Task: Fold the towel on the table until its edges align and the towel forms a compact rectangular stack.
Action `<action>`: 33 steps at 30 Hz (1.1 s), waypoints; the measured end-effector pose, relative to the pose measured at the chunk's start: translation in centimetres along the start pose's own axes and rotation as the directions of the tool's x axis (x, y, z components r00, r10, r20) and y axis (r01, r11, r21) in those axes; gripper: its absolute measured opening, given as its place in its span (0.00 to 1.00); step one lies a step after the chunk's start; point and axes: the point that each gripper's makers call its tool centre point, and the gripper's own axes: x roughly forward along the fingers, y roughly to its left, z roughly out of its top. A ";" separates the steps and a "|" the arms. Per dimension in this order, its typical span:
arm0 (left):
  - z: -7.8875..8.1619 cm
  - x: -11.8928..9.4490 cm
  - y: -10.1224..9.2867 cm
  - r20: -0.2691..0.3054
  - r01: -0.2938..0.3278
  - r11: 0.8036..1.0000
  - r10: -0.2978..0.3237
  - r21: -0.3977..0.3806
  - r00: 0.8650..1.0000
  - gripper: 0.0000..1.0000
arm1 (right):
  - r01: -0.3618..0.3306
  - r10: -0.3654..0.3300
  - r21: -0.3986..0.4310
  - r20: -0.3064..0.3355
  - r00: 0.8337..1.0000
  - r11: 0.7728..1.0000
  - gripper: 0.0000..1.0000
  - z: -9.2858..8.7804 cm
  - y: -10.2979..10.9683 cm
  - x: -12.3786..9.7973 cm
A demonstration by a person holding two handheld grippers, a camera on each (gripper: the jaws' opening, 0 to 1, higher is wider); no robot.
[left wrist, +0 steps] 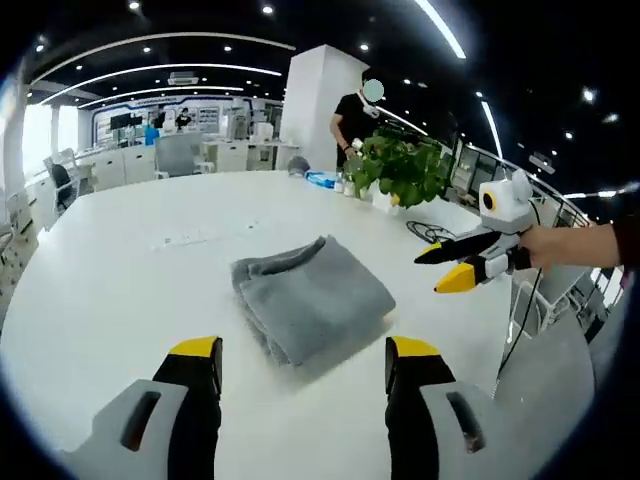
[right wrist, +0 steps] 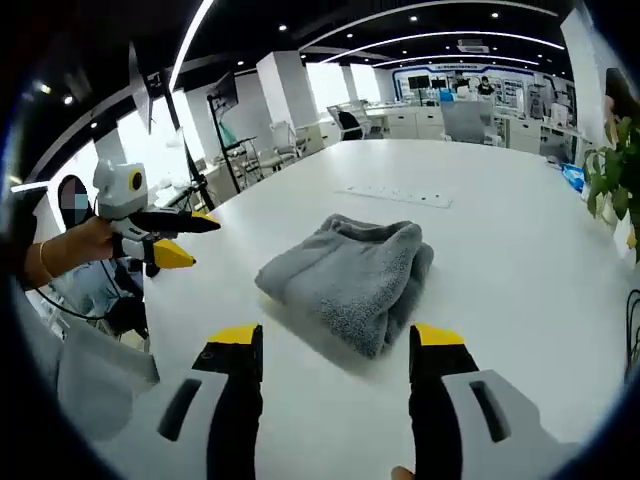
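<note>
Towel (left wrist: 312, 296), grey, lies folded in a thick stack on the white table (left wrist: 120, 260), just ahead of both pairs of jaws and touched by neither. We read no legible writing; a potted plant (left wrist: 402, 170) stands at the table's far edge. We hold the left gripper (left wrist: 304, 365) and right gripper (right wrist: 336, 352) above the table, jaws apart and empty.

We see a plain grey towel (left wrist: 312, 297) ahead of our left gripper (left wrist: 303, 372), whose jaws are black with yellow tips. The table (left wrist: 130, 260) under it is white. Our right gripper (left wrist: 458, 264) beside it is white, black and yellow. Beyond, a plant (left wrist: 400, 168) with green leaves.
</note>
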 end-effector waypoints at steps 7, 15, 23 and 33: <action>0.6 -3.8 -1.9 0.103 -0.006 1.000 0.006 -0.001 0.995 0.78 | -0.005 0.004 0.033 0.038 0.999 0.999 0.58 -2.1 2.0 -2.6; -0.1 -5.7 -3.4 0.108 0.012 1.000 -0.013 0.015 0.994 0.82 | -0.007 0.005 0.083 0.022 1.000 0.997 0.63 -5.0 3.8 -4.6; 0.3 -6.4 -4.9 0.136 0.031 0.999 -0.033 0.015 0.990 0.82 | 0.007 -0.016 0.121 0.074 0.997 0.993 0.63 -4.8 4.9 -6.3; 0.1 -7.1 -5.1 0.155 0.020 1.000 -0.023 0.021 0.988 0.89 | 0.052 -0.071 0.146 0.124 0.990 0.988 0.65 -5.1 4.5 -7.8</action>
